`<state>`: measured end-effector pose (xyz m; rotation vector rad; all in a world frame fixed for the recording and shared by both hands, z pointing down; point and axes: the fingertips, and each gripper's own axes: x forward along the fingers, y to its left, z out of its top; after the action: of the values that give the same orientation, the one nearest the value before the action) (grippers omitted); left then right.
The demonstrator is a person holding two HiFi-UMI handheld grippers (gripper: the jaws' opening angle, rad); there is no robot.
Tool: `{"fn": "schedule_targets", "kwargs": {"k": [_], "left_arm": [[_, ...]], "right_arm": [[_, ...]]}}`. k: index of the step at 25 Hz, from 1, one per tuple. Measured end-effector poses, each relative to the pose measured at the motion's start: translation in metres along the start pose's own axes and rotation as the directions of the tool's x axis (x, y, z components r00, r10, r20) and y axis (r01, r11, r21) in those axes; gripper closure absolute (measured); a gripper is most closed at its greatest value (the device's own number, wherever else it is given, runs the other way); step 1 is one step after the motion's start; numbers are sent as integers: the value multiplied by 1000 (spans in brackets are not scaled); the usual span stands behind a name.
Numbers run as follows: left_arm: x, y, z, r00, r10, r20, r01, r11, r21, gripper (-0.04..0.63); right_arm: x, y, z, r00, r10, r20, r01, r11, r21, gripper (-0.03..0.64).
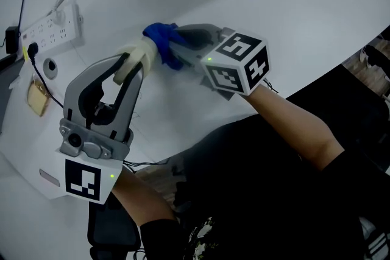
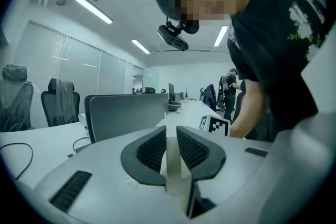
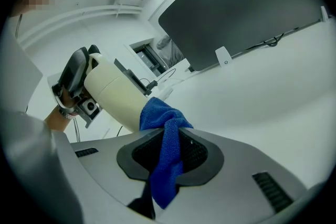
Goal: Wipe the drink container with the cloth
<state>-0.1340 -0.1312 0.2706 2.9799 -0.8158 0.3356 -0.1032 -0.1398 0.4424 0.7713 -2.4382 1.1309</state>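
Your left gripper (image 1: 130, 67), angled up from the near edge of the white table (image 1: 292, 15), clamped its ribbed black pads (image 2: 152, 150) on the drink container (image 1: 139, 53), a smooth, cream-coloured cylinder held tilted over the tabletop. To its right, your right gripper (image 1: 180, 42), reaching in on a bare forearm, pinched a bunched blue cloth (image 1: 162, 39) of nubbly weave. The cloth's folds pressed against the container's side.
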Motion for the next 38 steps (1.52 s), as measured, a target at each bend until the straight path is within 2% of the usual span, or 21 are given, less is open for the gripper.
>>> {"fn": "schedule_targets", "kwargs": {"k": [4, 8, 10, 11, 12, 13, 15, 16, 17, 20, 23, 25, 28, 30, 32, 34, 35, 38], "left_arm": [[1, 2, -2, 999, 50, 11, -50, 999, -19, 534], [1, 3, -8, 998, 49, -50, -52, 996, -66, 414], [-2, 7, -3, 993, 110, -43, -114, 990, -85, 369], [-5, 12, 1, 984, 178, -33, -180, 979, -97, 355], [-9, 17, 5, 964, 264, -21, -265, 958, -113, 353], [-13, 22, 10, 933, 359, -14, -358, 924, -133, 353], [-20, 25, 14, 851, 525, -22, -520, 837, -171, 353], [-22, 23, 14, 815, 579, -35, -575, 799, -179, 353], [-21, 20, 12, 789, 613, -50, -611, 771, -180, 353], [-14, 15, 5, 748, 658, -79, -660, 728, -183, 353], [-14, 18, 2, 718, 691, -84, -694, 700, -168, 362], [-16, 19, 0, 708, 701, -78, -704, 693, -155, 445], [-15, 19, 0, 712, 699, -67, -699, 697, -161, 464], [-15, 22, 3, 717, 695, -60, -693, 699, -177, 467], [-15, 24, 5, 721, 691, -52, -687, 703, -186, 471], [-16, 24, 5, 727, 686, -43, -680, 709, -187, 472], [-16, 23, 4, 731, 682, -40, -676, 713, -186, 472], [-15, 20, 3, 747, 664, -36, -659, 731, -179, 476]], "right_arm": [[-1, 0, -1, 1000, -5, 8, 5, 1000, -9, 551], [1, 0, 2, 1000, 1, 1, -1, 1000, -18, 551], [1, -1, 2, 1000, 1, 5, -1, 1000, -12, 551], [1, -2, 1, 1000, -1, 7, 1, 1000, -12, 551], [1, -1, 1, 1000, -5, 9, 5, 1000, -14, 551], [1, -1, 1, 1000, -9, 12, 9, 1000, -18, 551], [-1, 0, 3, 1000, -20, 22, 21, 999, -24, 551], [-2, 1, 4, 999, -27, 29, 28, 999, -25, 551], [-4, 2, 6, 998, -37, 41, 38, 999, -24, 551], [-17, 3, 16, 990, -78, 116, 83, 996, -44, 551], [-34, 16, 43, 965, -88, 247, 129, 979, -156, 551], [-46, 30, 64, 938, -35, 345, 106, 976, -190, 551], [-61, 51, 94, 893, 80, 442, 10, 980, -198, 551], [-64, 64, 109, 874, 161, 458, -63, 973, -222, 551], [-57, 71, 111, 871, 223, 437, -130, 964, -233, 551], [-44, 62, 99, 891, 221, 397, -154, 969, -193, 552], [-35, 53, 90, 910, 195, 366, -144, 976, -164, 552], [-6, 16, 44, 982, 64, 178, -47, 994, -95, 552]]}}
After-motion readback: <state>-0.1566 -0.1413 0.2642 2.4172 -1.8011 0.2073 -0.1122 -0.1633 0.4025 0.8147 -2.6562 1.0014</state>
